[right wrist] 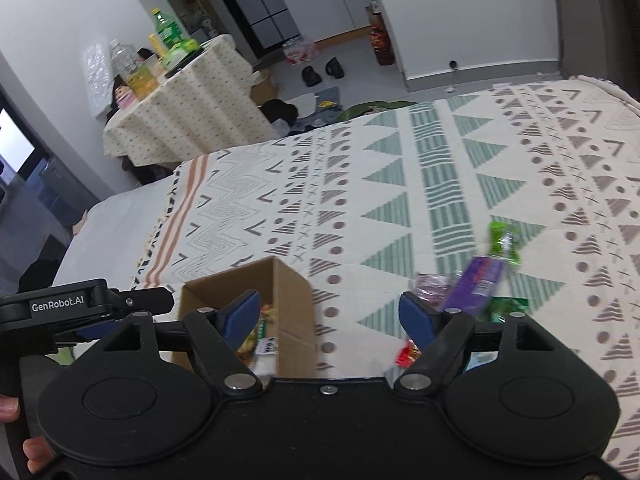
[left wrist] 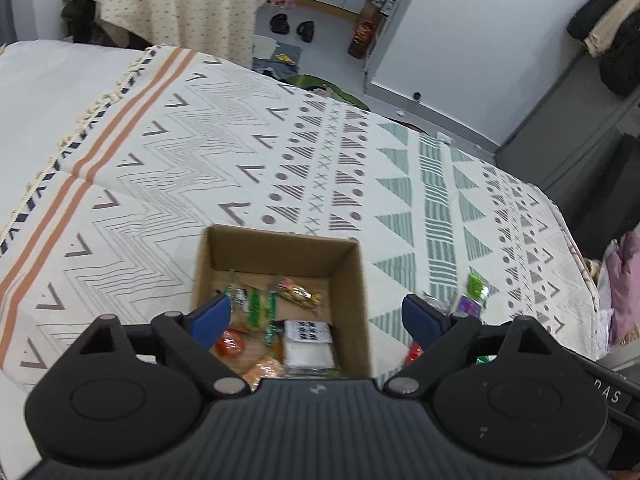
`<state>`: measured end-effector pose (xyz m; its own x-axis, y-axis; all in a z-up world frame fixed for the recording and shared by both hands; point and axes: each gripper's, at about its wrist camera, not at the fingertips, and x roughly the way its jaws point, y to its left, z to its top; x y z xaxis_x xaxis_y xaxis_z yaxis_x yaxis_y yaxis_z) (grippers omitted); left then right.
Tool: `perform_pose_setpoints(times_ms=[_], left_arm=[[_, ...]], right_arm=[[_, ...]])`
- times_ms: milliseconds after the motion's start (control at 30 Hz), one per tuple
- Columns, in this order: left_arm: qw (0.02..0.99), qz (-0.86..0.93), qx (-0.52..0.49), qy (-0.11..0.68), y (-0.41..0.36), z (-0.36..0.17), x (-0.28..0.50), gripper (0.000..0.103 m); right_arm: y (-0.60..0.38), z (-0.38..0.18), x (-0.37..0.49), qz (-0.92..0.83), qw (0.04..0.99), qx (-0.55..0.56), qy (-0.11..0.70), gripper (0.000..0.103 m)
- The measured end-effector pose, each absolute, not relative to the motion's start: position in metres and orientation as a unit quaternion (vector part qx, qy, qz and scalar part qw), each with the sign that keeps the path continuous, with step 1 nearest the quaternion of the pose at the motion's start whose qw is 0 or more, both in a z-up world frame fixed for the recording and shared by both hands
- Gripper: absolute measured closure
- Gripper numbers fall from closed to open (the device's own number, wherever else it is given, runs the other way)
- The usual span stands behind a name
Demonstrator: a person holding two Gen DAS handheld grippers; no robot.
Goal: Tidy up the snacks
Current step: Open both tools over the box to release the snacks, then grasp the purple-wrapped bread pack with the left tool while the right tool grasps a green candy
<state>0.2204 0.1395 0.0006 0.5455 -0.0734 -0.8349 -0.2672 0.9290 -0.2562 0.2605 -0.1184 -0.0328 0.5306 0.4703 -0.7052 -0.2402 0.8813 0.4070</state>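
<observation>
Cardboard box (left wrist: pixel 344 276) is the landmark: open top, sitting on the patterned bedspread (left wrist: pixel 192 152). Left gripper (left wrist: pixel 318 316) hangs above the box's near edge, blue pads spread wide, nothing between them; its left pad sits over the box interior, its right pad outside the box's right wall. Right gripper (right wrist: pixel 330 314) is to the right of the box, tilted down at the bedspread, pads also wide apart and empty; its left pad overlaps the box's open top in view. Fingertips of a hand (right wrist: pixel 16 432) show at the left edge of the right wrist view.

Box contents: one white packet (left wrist: pixel 308 344), one orange-red packet (left wrist: pixel 230 344), clear green-printed wrappers (left wrist: pixel 256 304); exact count unclear.

Right of the box, loose on the bedspread: one purple packet (right wrist: pixel 478 282), one green wrapper (right wrist: pixel 504 242), one red wrapper (right wrist: pixel 408 354), plus blurred others.
</observation>
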Motion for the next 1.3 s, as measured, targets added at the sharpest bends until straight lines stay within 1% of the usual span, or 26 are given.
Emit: perform_pose_setpoints(times_ms=[267, 400, 667, 767, 867, 933, 1067, 1133, 1233, 1300], left_arm=[[0.861, 0.034, -0.175, 0.477, 0.101, -0.004, 0.223, 0.008], [0.859, 0.023, -0.173, 0.482, 0.082, -0.007, 0.226, 0.008], [0.856, 0.008, -0.162, 0.491, 0.047, -0.017, 0.233, 0.008], [0.857, 0.011, -0.156, 0.490, 0.038, -0.021, 0.236, 0.008], [0.857, 0.008, -0.151, 0.492, 0.028, -0.026, 0.241, 0.009], [0.858, 0.006, -0.145, 0.493, 0.020, -0.029, 0.245, 0.009], [0.859, -0.004, -0.133, 0.494, 0.006, -0.038, 0.253, 0.011], [0.860, -0.008, -0.128, 0.495, -0.001, -0.044, 0.258, 0.013], [0.859, -0.015, -0.121, 0.497, -0.011, -0.052, 0.267, 0.014], [0.857, -0.019, -0.118, 0.501, -0.016, -0.059, 0.273, 0.018]], right_arm=[[-0.159, -0.042, 0.256, 0.184, 0.866, 0.143, 0.443, 0.015], [-0.178, -0.048, 0.254, 0.173, 0.866, 0.150, 0.445, 0.013], [-0.212, -0.064, 0.255, 0.158, 0.862, 0.170, 0.450, 0.014], [-0.223, -0.071, 0.257, 0.154, 0.860, 0.177, 0.454, 0.016], [-0.232, -0.081, 0.259, 0.152, 0.854, 0.185, 0.461, 0.022], [-0.238, -0.088, 0.262, 0.151, 0.851, 0.191, 0.466, 0.028], [-0.247, -0.103, 0.268, 0.147, 0.843, 0.205, 0.475, 0.034], [-0.249, -0.112, 0.272, 0.146, 0.839, 0.213, 0.480, 0.039], [-0.253, -0.123, 0.280, 0.145, 0.832, 0.226, 0.486, 0.042], [-0.254, -0.130, 0.285, 0.146, 0.828, 0.232, 0.489, 0.043]])
